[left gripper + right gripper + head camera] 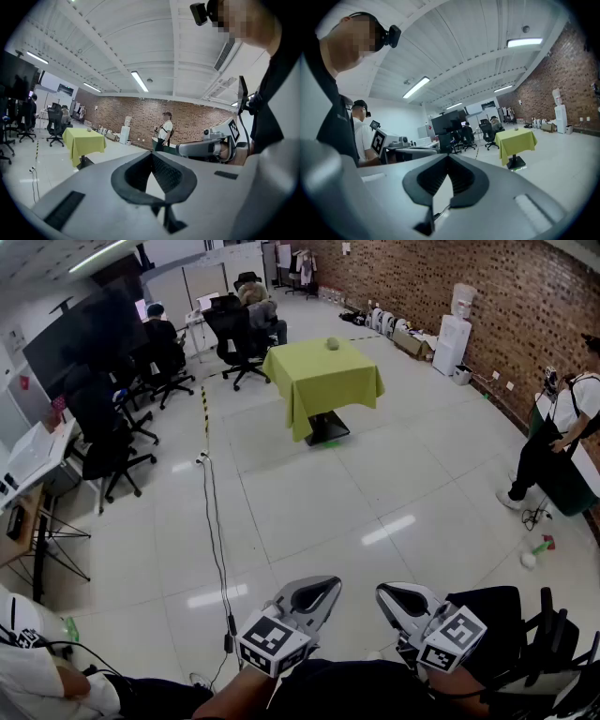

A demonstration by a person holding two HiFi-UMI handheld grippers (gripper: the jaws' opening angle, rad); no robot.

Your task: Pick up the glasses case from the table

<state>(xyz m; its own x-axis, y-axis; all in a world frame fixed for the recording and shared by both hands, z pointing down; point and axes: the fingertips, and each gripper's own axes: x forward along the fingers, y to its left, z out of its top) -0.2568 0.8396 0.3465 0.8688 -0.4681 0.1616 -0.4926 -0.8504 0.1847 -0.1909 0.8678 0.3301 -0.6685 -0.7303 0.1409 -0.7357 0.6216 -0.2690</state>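
Glasses case sits on the green-clothed table far across the floor, toward the tabletop's far side. It shows only as a small rounded lump, too tiny to tell its long axis or which way it points. Left gripper and right gripper hang at the picture's bottom, well apart from it, jaws closed together on nothing, the arms behind them cut off

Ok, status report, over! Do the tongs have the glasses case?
Left tongs, right tongs: shut, empty. Glasses case on green table, far across the floor. Nothing in the way.
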